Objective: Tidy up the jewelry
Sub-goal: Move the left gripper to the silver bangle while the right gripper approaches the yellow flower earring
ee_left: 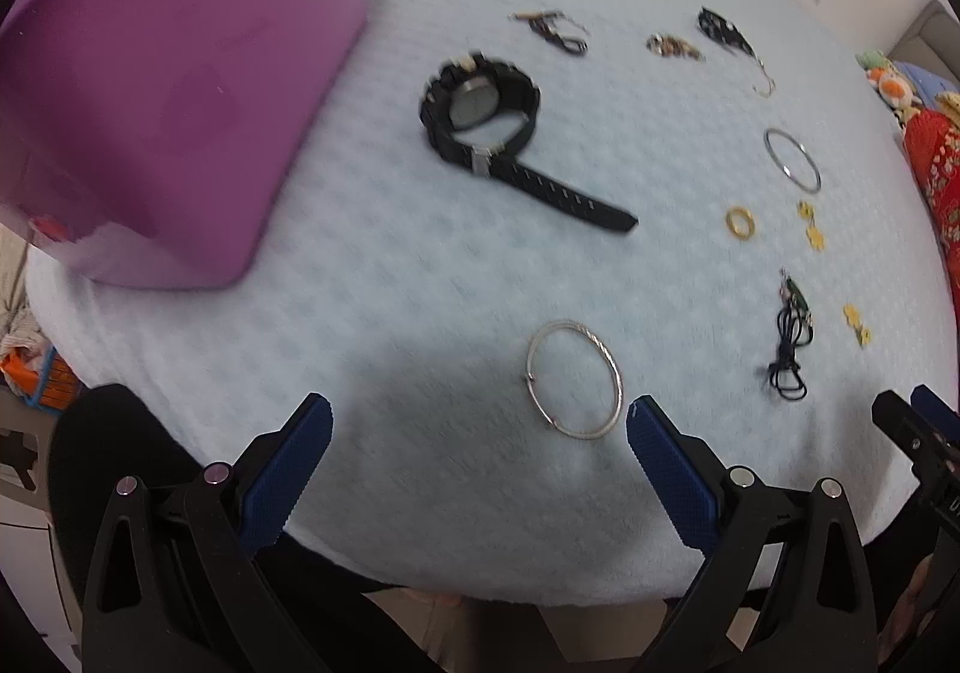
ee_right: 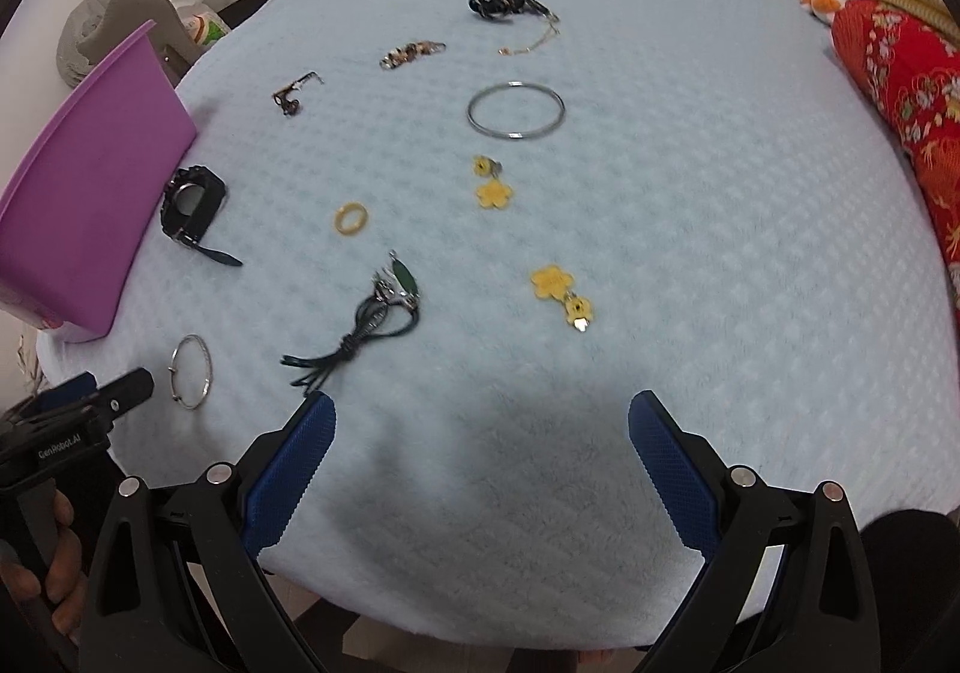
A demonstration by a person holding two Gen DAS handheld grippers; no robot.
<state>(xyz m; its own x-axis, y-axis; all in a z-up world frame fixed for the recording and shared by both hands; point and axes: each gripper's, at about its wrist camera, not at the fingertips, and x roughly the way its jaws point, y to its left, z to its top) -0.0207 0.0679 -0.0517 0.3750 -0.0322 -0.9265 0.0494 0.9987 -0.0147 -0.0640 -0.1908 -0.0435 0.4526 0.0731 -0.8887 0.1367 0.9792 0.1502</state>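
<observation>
Judging by how things lie, the sorting has barely begun: every piece in view is loose on the pale blue blanket (ee_right: 690, 193), and the inside of the purple bin (ee_left: 168, 90) at the far left cannot be seen. Going left to right in the left wrist view, the black watch (ee_left: 480, 108) lies just beside the bin, a small dark clasp piece (ee_left: 555, 30) sits beyond it, and the thin silver bangle (ee_left: 575, 380) rests nearest the left gripper (ee_left: 480, 427), whose blue pads are spread wide with nothing between them. Further right come a tortoiseshell clip (ee_left: 672, 44), a black hair clip with a gold chain (ee_left: 729, 33), a gold ring (ee_left: 741, 221), a second silver bangle (ee_left: 792, 159), a black cord necklace with a green pendant (ee_left: 791, 340), and 2 pairs of yellow flower earrings (ee_left: 810, 223). The right gripper (ee_right: 480, 427) is likewise splayed apart and empty, hovering at the near edge, with the cord necklace closest to its left finger. So all 10 or so pieces look left to do. The surface is a soft, quilted blanket over what seems a bed; clutter and bags sit at the left, a grey cloth at the far edge, and a red patterned fabric (ee_right: 900, 90) with stuffed toys at the right.
</observation>
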